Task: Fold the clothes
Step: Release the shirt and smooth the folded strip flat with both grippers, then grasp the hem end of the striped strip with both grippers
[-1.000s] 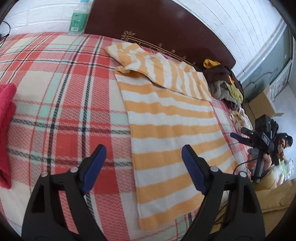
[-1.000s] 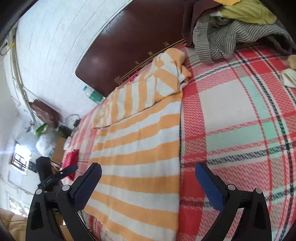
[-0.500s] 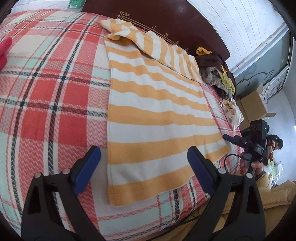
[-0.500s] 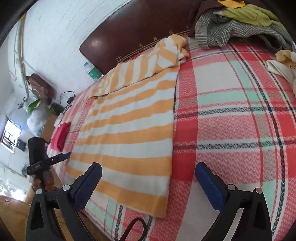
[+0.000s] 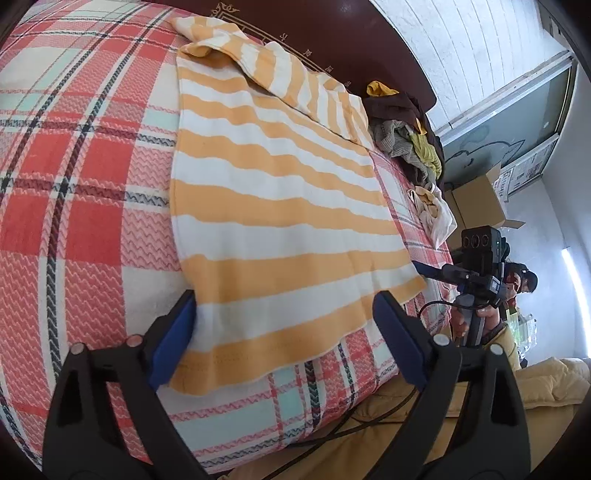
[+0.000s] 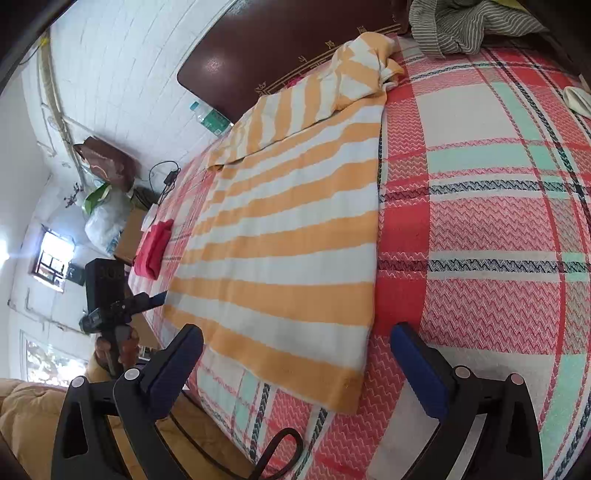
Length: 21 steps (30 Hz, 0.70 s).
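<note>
The striped shirt (image 5: pixel 280 206) lies flat on the plaid bed (image 5: pixel 74 184), hem at the bed's near edge. The left gripper (image 5: pixel 284 339) is closing over the hem's left corner, not yet pinching; the right gripper (image 6: pixel 295 365) hangs released over the right corner. Pinch both corners evenly, then lift toward the headboard (image 6: pixel 258 48); the bed beside the shirt offers room.

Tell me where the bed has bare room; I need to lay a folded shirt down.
Bare plaid bedspread lies between the striped shirt and the clothes pile. Crowded: that pile by the headboard.
</note>
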### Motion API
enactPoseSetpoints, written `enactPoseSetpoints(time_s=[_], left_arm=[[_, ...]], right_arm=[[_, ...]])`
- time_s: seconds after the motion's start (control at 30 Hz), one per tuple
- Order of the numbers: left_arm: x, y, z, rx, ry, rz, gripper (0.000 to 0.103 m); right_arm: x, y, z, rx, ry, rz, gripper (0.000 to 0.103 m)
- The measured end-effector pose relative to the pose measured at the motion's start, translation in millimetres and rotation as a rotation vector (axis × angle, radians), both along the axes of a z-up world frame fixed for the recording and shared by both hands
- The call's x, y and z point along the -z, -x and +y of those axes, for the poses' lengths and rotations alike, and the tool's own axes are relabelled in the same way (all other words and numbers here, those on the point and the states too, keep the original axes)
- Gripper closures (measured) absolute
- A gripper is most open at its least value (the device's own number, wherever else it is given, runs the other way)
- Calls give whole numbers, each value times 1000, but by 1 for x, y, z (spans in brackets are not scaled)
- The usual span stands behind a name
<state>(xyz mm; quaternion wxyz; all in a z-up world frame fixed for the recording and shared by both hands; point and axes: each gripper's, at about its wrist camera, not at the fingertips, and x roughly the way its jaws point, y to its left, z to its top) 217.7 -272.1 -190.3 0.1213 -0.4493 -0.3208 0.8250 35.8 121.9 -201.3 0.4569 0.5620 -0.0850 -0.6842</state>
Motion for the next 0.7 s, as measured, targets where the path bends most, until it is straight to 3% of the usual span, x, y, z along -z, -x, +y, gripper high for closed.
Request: enactPoseSetpoints(time_s=[0.03,0.13,0.2,0.23,0.27,0.3,0.33,0.37,0.43,0.57,0.6,0.67,0.7], left_arm=[[2,1,1,7,-4,-7,35],[6,3,1,7,-32,-17,36],[8,4,-2,4,-67,-20,36],[9,4,-4,8,-90,-23,32],[10,5,-5,17,-119,-22,26],[11,7,-5,38,-163,-13,9],[11,9,-3,56,-180,-6,0],[11,12,-1,74,-194,0,0],[10,15,2,78,-180,-15,0],[9,18,3,67,-179,-24,0],[9,19,3,58,-174,-29,3],[8,21,4,45,-146,-47,20],[11,23,3,42,-150,-72,42]], right_arm=[[0,0,0,2,2,-6,0],[2,-3,-3,-8,71,-38,0],[2,-9,-8,-22,63,-1,0],[3,-10,-9,-23,74,-2,2],[4,-9,-8,-19,95,-16,12],[6,-8,-8,-16,116,-30,18],[7,-8,-8,-12,138,-44,34],[9,-7,-9,-5,145,-55,45],[15,-4,-10,15,147,-73,53],[17,0,-14,26,156,-90,48],[16,-1,-16,21,143,-76,48],[13,-5,-21,14,109,-34,51],[13,-5,-23,14,90,-17,54]])
